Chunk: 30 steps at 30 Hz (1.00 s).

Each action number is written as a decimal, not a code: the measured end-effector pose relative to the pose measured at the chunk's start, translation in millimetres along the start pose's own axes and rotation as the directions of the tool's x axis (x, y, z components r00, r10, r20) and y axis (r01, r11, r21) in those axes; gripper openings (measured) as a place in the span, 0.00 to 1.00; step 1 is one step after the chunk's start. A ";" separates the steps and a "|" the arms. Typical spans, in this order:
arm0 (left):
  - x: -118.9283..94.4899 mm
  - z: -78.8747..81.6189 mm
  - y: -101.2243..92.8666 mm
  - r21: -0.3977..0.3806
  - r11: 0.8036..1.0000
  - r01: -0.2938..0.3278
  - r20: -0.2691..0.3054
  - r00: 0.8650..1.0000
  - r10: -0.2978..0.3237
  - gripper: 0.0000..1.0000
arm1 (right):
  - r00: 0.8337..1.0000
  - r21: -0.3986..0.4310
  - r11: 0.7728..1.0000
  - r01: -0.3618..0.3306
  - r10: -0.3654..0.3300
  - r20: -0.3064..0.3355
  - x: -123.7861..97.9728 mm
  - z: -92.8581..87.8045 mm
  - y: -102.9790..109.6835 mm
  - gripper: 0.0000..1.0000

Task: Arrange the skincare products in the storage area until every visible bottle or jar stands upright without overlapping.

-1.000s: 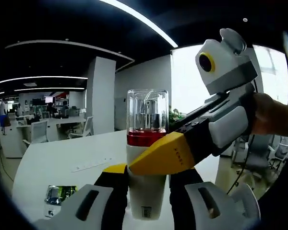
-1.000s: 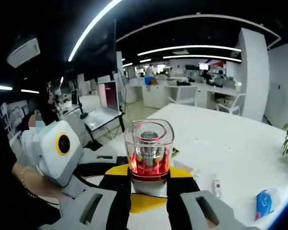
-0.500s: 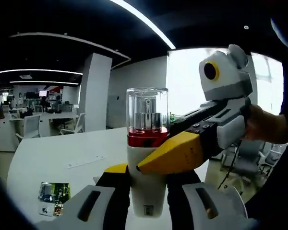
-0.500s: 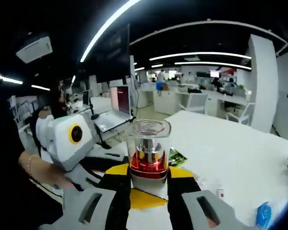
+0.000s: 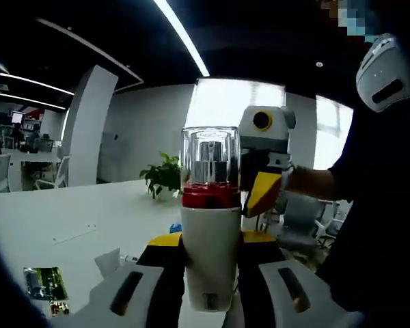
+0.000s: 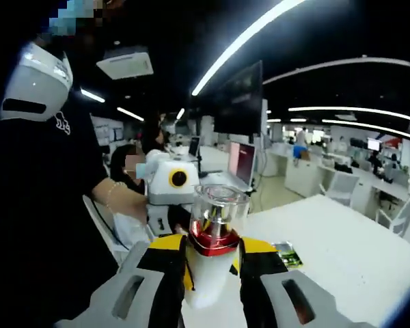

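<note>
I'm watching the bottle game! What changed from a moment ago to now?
The right gripper pulled back from the bottle; earlier its yellow fingers pressed against the red band, now they sit farther off. Whether it fully let go is unclear. Both views swung round, so the room looks different. Unchanged: the left gripper holds the bottle upright, clear cap on.

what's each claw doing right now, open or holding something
Left claw: shut on the bottle, held upright.
Right claw: shut on the same bottle.
</note>
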<state>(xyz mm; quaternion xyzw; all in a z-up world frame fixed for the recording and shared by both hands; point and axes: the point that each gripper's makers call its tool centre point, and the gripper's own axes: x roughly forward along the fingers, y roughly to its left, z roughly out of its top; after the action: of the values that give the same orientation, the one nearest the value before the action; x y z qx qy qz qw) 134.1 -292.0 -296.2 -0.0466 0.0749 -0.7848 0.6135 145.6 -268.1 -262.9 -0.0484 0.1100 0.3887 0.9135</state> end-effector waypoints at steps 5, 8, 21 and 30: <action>3.6 5.2 -15.6 0.033 0.998 0.044 -0.012 0.999 -0.044 0.27 | 0.998 -0.015 0.998 -0.061 0.061 0.034 5.7 5.6 8.3 0.26; 4.5 10.8 -20.2 0.019 0.998 0.060 0.017 0.998 -0.061 0.27 | 0.994 -0.008 0.996 -0.087 0.088 0.058 8.6 4.7 12.2 0.26; 5.4 20.1 -25.8 0.047 0.994 0.098 0.024 0.995 -0.099 0.27 | 0.977 0.061 0.985 -0.159 0.148 0.151 3.8 3.6 14.4 0.22; 7.3 13.0 -23.0 0.055 0.993 0.104 0.002 0.995 -0.104 0.28 | 0.972 0.059 0.983 -0.176 0.164 0.170 0.4 -2.9 14.5 0.20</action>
<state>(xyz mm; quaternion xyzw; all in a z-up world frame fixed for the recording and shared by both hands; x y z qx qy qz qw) 112.5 -294.5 -279.5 -0.0355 0.0496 -0.8173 0.5730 135.0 -258.3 -265.9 0.0270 0.0524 0.4640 0.8839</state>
